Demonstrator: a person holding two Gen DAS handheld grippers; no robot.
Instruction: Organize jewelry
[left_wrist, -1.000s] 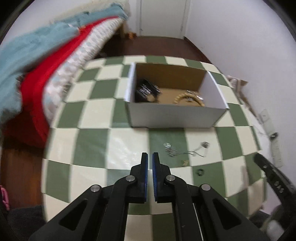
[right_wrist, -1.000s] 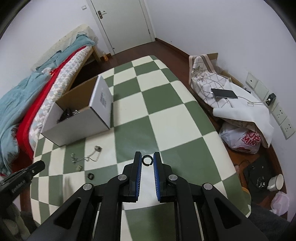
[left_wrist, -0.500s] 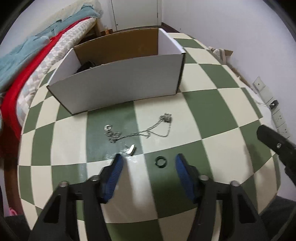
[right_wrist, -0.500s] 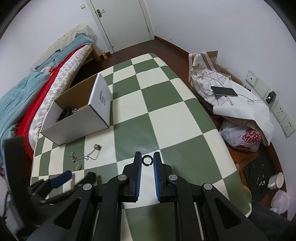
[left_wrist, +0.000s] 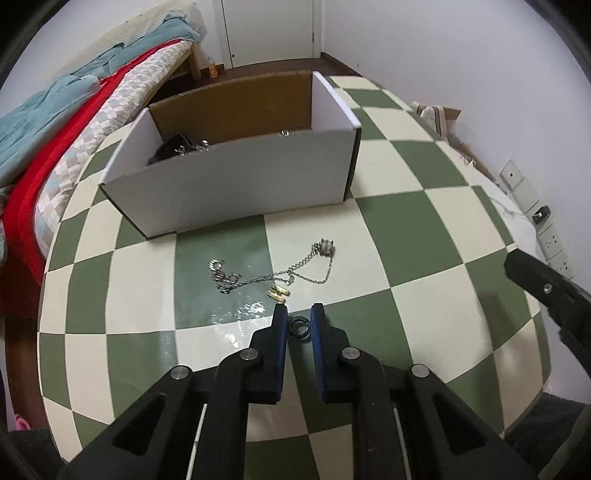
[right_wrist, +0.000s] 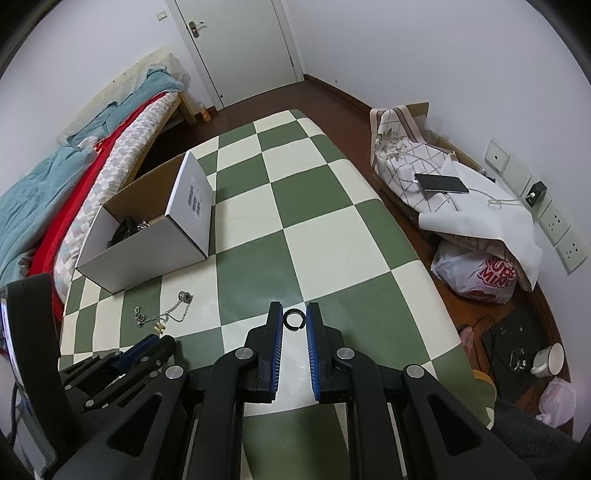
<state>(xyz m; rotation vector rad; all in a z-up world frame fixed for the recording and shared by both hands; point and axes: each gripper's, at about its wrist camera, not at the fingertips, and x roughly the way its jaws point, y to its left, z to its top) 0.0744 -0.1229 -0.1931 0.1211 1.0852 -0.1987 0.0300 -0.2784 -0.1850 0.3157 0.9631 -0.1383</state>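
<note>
My left gripper (left_wrist: 299, 326) is down on the checkered table and shut on a small black ring (left_wrist: 299, 327) held between its blue pads. A silver chain necklace (left_wrist: 280, 273) and a gold ring (left_wrist: 279, 293) lie just beyond it. An open white cardboard box (left_wrist: 236, 184) with dark jewelry inside stands behind them. My right gripper (right_wrist: 294, 320) is shut on another black ring (right_wrist: 294, 319) and holds it above the table. The left gripper shows low at the left of the right wrist view (right_wrist: 147, 347). The box (right_wrist: 147, 251) and the necklace (right_wrist: 166, 314) show there too.
A bed with red and teal blankets (left_wrist: 55, 122) runs along the table's left side. On the floor to the right are bags, cloth with a phone (right_wrist: 441, 183) and a plastic bag (right_wrist: 480, 280). Wall sockets (right_wrist: 546, 221) are at the right. A door (right_wrist: 236, 48) is at the back.
My left gripper went from shut to wide open, came down low over the table and closed on the black ring. The right gripper has kept its ring and barely moved.
</note>
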